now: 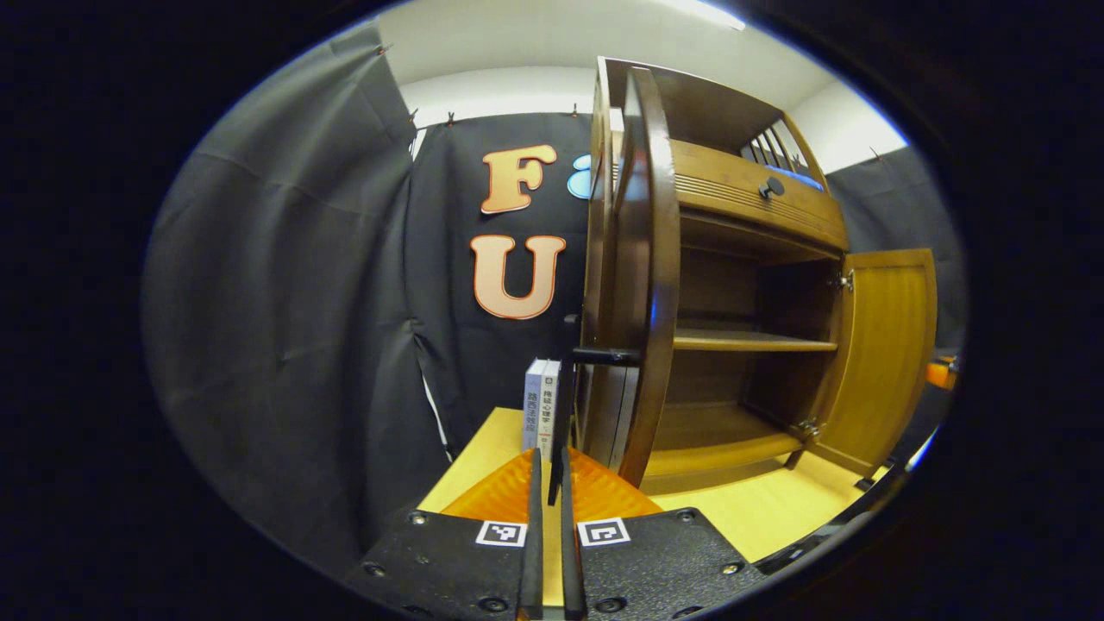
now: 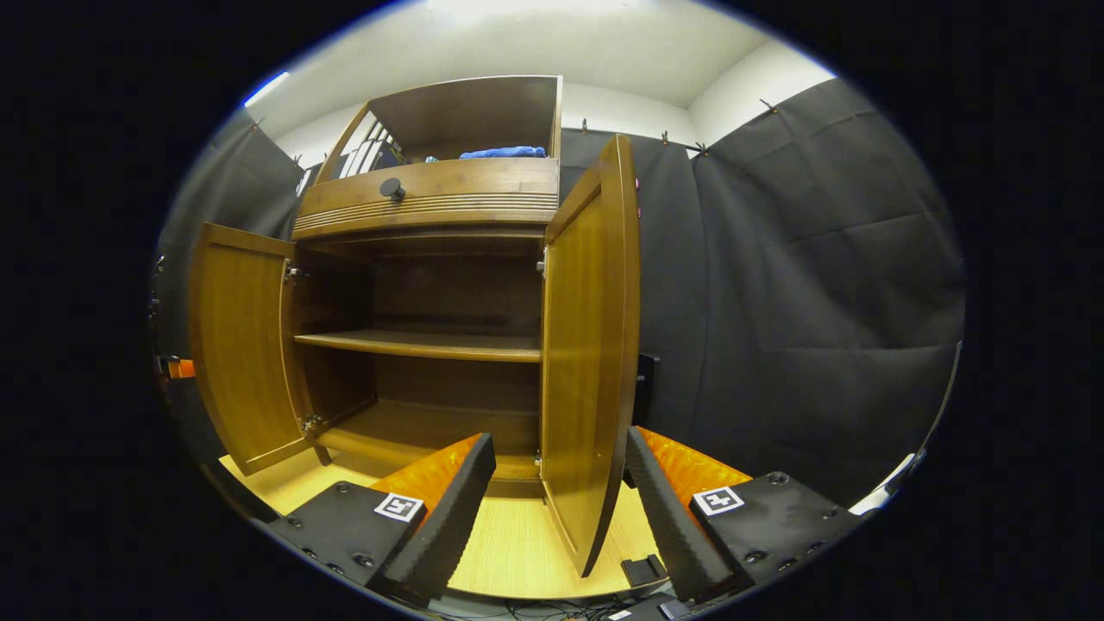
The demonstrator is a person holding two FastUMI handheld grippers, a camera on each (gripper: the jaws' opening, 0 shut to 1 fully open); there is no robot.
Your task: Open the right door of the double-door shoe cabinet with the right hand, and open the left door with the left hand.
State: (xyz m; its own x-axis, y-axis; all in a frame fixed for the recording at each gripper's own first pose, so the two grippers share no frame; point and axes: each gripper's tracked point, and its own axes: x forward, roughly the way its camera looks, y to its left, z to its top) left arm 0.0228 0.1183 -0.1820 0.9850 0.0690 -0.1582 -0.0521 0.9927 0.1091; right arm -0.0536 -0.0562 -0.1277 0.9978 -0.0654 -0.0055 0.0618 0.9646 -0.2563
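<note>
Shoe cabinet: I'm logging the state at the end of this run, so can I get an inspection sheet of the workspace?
Surface: pale wooden tabletop.
Job's things: shoe cabinet; left door and right door both swung open.
Clutter: two books upright beside the cabinet; blue cloth in its top compartment.
Grippers: left claw shut; right claw open, astride the right door's edge.
Cables: wires below the table's front edge.
Surroundings: black curtain.

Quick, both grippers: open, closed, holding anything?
Left gripper: fingers closed to a thin gap, by the left door; a grip cannot be told.
Right gripper: open, fingers either side of the right door, not pressing it.
</note>
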